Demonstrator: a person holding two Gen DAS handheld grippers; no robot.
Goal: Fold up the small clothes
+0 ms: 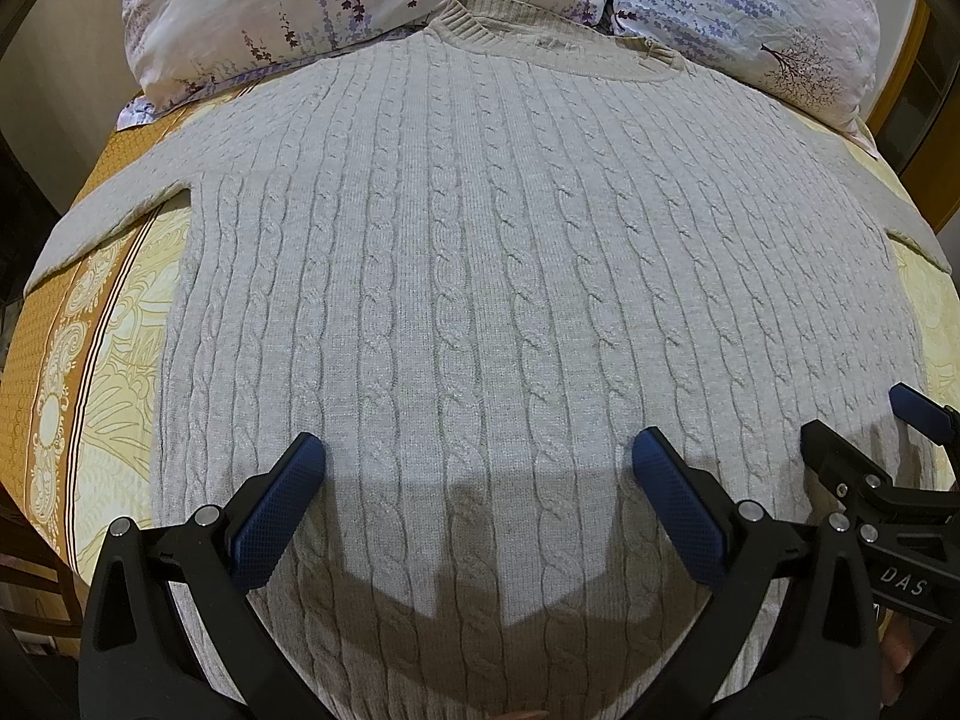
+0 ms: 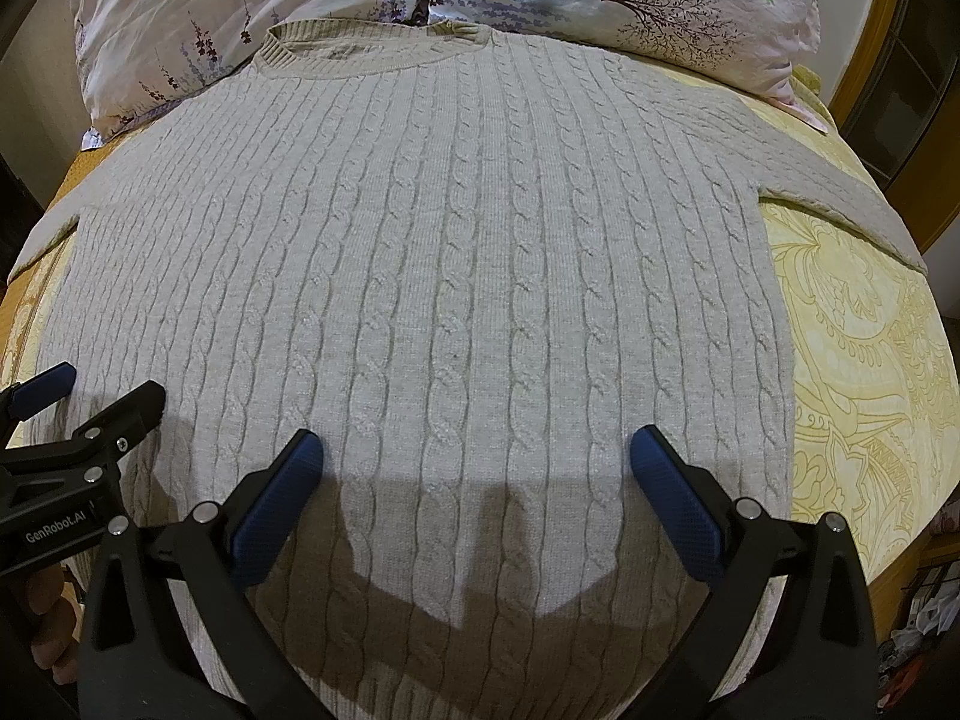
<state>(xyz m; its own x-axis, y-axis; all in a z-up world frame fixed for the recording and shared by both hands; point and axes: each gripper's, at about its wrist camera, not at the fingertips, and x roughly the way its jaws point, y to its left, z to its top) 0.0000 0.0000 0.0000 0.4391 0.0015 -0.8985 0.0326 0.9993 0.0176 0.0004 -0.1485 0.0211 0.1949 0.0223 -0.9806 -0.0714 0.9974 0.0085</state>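
A beige cable-knit sweater (image 1: 456, 252) (image 2: 432, 252) lies flat and spread out on the bed, collar (image 1: 540, 42) toward the pillows, sleeves stretched out to both sides. My left gripper (image 1: 479, 450) hovers open over the sweater's lower body, nothing between its blue pads. My right gripper (image 2: 477, 450) is open too, over the lower body further right. Each gripper shows in the other's view: the right gripper (image 1: 864, 426) at the right edge, the left gripper (image 2: 102, 387) at the left edge. The sweater's hem is hidden below the grippers.
Two floral pillows (image 1: 300, 6) (image 2: 630, 6) lie at the head of the bed, touching the collar. A yellow and orange patterned bedspread (image 1: 102, 324) (image 2: 858, 360) shows on both sides of the sweater. A wooden frame (image 2: 864, 42) stands at the far right.
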